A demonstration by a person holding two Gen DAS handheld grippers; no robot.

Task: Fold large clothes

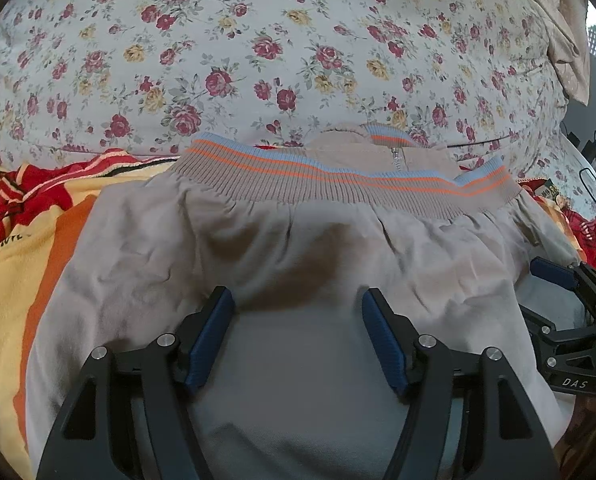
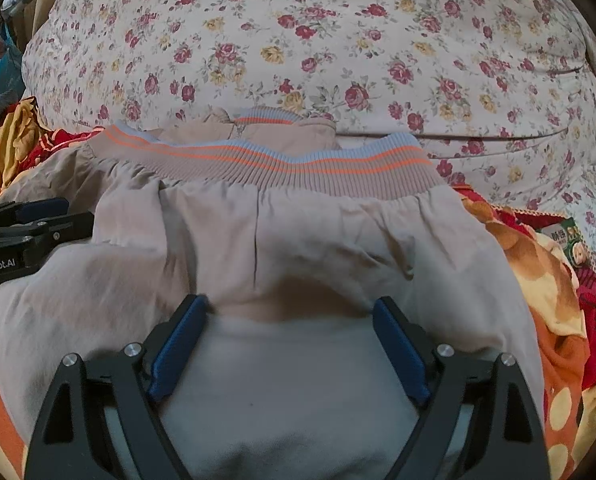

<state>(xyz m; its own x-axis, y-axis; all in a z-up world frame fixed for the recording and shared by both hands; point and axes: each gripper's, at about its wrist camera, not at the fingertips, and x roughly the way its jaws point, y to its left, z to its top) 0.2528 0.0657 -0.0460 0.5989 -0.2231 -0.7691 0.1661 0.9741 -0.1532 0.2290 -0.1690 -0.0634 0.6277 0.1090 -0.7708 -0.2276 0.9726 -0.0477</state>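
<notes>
Left wrist view shows the left tool [image 1: 298, 300] with its blue-padded jaws apart, nothing pressed between them, over the folded beige cloth jacket [image 1: 298, 248]. Right wrist view shows the right tool [image 2: 291, 306] likewise spread wide above the same garment, gripping nothing. Each tool's base is cut off by the lower frame edge. The jacket lies on a red, orange and yellow patterned blanket [image 1: 21, 240], its near edge hidden under the tools. Its ribbed hem with orange and blue stripes [image 2: 281, 164] lies farther off, partly covering a zipper [image 1: 396, 159]. Beyond lies a white rose-printed quilt [image 1: 257, 40]. A small green packet [image 2: 574, 242] at the right is too blurred to read.
</notes>
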